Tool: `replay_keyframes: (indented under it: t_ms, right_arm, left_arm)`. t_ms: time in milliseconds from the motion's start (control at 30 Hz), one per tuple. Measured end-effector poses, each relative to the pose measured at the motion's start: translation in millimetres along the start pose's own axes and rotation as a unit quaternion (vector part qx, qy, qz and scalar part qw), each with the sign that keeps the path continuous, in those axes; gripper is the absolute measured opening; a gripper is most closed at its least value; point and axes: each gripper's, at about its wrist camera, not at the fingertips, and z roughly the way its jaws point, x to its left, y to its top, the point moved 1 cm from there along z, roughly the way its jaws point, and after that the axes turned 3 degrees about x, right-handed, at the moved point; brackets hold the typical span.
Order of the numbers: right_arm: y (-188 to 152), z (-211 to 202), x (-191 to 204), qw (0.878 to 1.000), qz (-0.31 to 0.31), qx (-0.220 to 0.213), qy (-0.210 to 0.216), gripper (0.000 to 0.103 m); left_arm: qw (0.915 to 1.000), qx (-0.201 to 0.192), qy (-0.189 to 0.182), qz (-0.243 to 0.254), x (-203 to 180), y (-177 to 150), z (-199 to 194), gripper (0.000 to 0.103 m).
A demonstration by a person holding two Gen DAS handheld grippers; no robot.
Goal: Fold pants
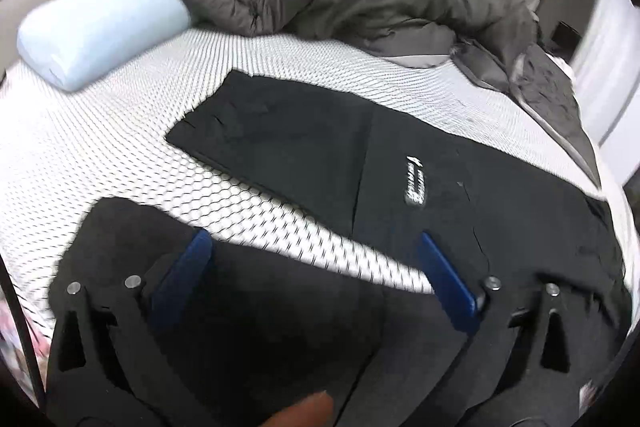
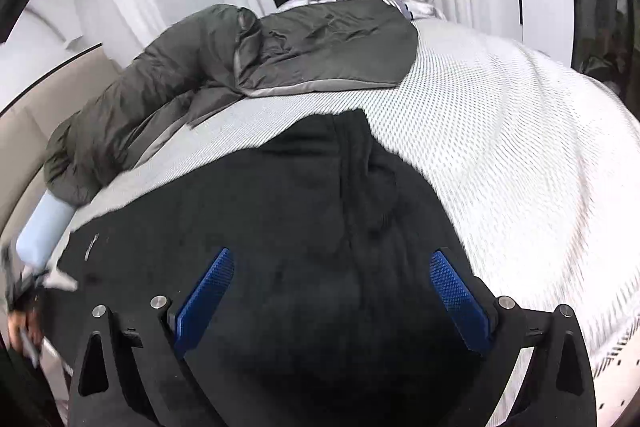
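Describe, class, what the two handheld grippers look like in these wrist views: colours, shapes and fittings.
The left gripper and right gripper match. Each has two flat, bright blue fingers; the right pair's faces show a fine knurled texture, while the left pair's are blurred. They sit on matt black frames with triangular cut-outs and round silver pin heads. No cables or sleeves are visible.

Each gripper (image 1: 312, 243) (image 2: 332, 267) has black arms, blue ribbed pads, silver pins.
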Motion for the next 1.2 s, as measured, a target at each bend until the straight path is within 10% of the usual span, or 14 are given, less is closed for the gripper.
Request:
replay_keyframes:
  t_ms: [267, 333, 467, 567, 667, 900, 1067, 1200]
  right_arm:
    - [90, 119, 5, 0.997, -0.012, 0.062, -0.041, 0.096]
    - [93, 147, 4, 0.993, -0.021, 0.097, -0.07, 0.049]
    - [89, 157, 16, 0.989, -0.069, 0.105, -0.082, 0.006]
    - [105, 134, 7, 0.993, -0.048, 0.043, -0.104, 0.005]
    - [115, 142, -14, 0.99, -0.012, 0.07, -0.12, 0.018]
    - [66, 20, -27, 0.998, 0.033, -0.045, -0.033, 0.084]
    - [-12, -57, -28, 0.997, 0.033, -0.067, 0.004, 0.087]
    - [-78, -86, -18, 0.997, 0.033, -0.058, 0.025, 0.087]
  left_arm:
    - [0.9999, -0.003, 0.01, 0.003, 34, -41, -42, 0.102]
    - [0.9997, 0.004, 0.024, 0.002, 47, -48, -38, 0.102]
    - [0.9991, 0.011, 0.039, -0.012, 67, -58, -35, 0.102]
    - [0.9989, 0.011, 0.043, -0.017, 75, -61, -32, 0.102]
    - [0.9987, 0.013, 0.043, -0.025, 81, -62, -31, 0.102]
    - [0.9985, 0.002, 0.044, -0.033, 96, -70, -50, 0.102]
    - [0.996, 0.001, 0.027, -0.085, 128, -88, -64, 0.101]
    - [0.9911, 0.02, -0.034, -0.127, 148, -101, -66, 0.079]
